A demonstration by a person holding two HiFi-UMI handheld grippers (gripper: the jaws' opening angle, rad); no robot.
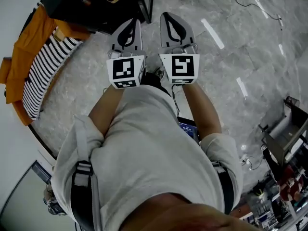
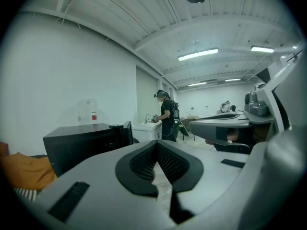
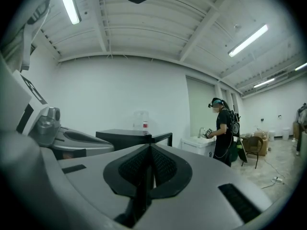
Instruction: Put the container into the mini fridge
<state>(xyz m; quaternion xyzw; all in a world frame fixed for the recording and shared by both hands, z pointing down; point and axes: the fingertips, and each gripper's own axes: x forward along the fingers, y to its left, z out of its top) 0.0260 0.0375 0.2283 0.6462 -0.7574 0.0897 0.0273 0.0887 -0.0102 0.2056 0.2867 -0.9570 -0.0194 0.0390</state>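
- Orange fabric [image 1: 21, 57] and a striped cloth [image 1: 45, 76] lie bundled at the far left against the wall. They look set aside, and no part of the job.
- Black mini fridge [image 1: 86, 8]: it sits on the floor just right of the fabric, ahead of both grippers. A panel at its right edge stands out from the body, probably the door swung open to leave the inside free. The interior itself cannot be seen.
- Clear container [image 2: 88, 110] with a red label: it appears to stand upright on top of the fridge, so outside it and not where the task wants it. At that height a level gripper could likely meet it without stooping.
- Left gripper [image 2: 157, 150]: its ribbed pads are pressed together with nothing between them. It is held close to the chest and well short of the fridge — a carrying posture, it seems, not a reach.
- Right gripper [image 3: 150, 150]: just beside the left one and parallel to it, jaws likewise closed on nothing and aimed level toward the fridge and container.
- Grey marble floor [image 1: 231, 57] stretches off to the right. In the background, a person [image 3: 223, 128] stands at a white sink [image 3: 199, 145].
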